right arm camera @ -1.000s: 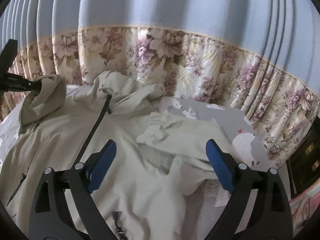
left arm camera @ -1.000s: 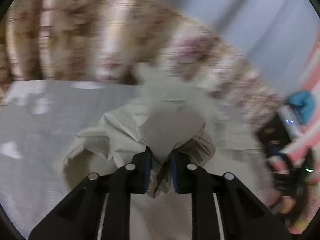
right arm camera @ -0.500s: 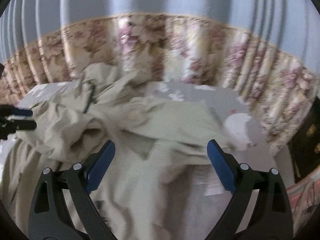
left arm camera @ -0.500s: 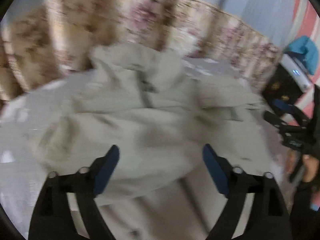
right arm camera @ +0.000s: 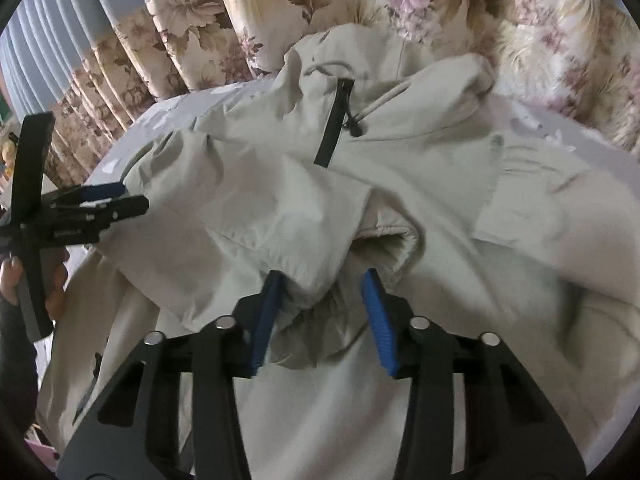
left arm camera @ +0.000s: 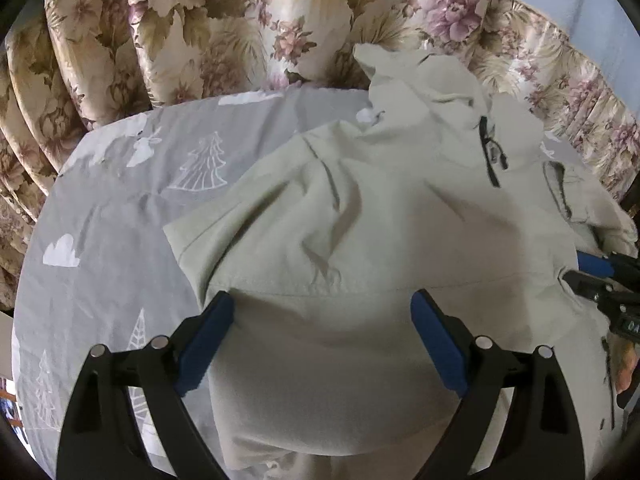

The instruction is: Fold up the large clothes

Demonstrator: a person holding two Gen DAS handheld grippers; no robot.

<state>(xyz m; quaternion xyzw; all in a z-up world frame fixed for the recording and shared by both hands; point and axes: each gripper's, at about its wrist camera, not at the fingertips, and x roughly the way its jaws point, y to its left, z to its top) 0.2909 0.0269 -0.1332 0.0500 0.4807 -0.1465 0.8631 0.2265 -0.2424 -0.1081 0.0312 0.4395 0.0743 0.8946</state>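
Observation:
A large pale beige hooded jacket (left arm camera: 380,208) with a dark zipper (left arm camera: 490,160) lies spread on a grey printed sheet (left arm camera: 120,200). My left gripper (left arm camera: 320,312) is open and empty, low over the jacket's left folded part. In the right wrist view the jacket (right arm camera: 400,160) fills the frame, with its zipper (right arm camera: 334,128) and drawcord near the hood. My right gripper (right arm camera: 324,292) is partly open, its blue pads either side of a bunched sleeve cuff (right arm camera: 316,284). The left gripper also shows in the right wrist view (right arm camera: 120,196), the right one in the left wrist view (left arm camera: 588,272).
Floral curtains (left arm camera: 220,28) hang close behind the sheet's far edge, with pale blue curtain (right arm camera: 60,40) above. The sheet's left part (left arm camera: 80,260) carries white tree and cloud prints. A hand (right arm camera: 24,280) holds the left gripper's handle.
My left gripper let go of the sleeve it pinched and opened wide, then dropped low over the jacket. My right gripper moved down onto the jacket and narrowed around the cuff.

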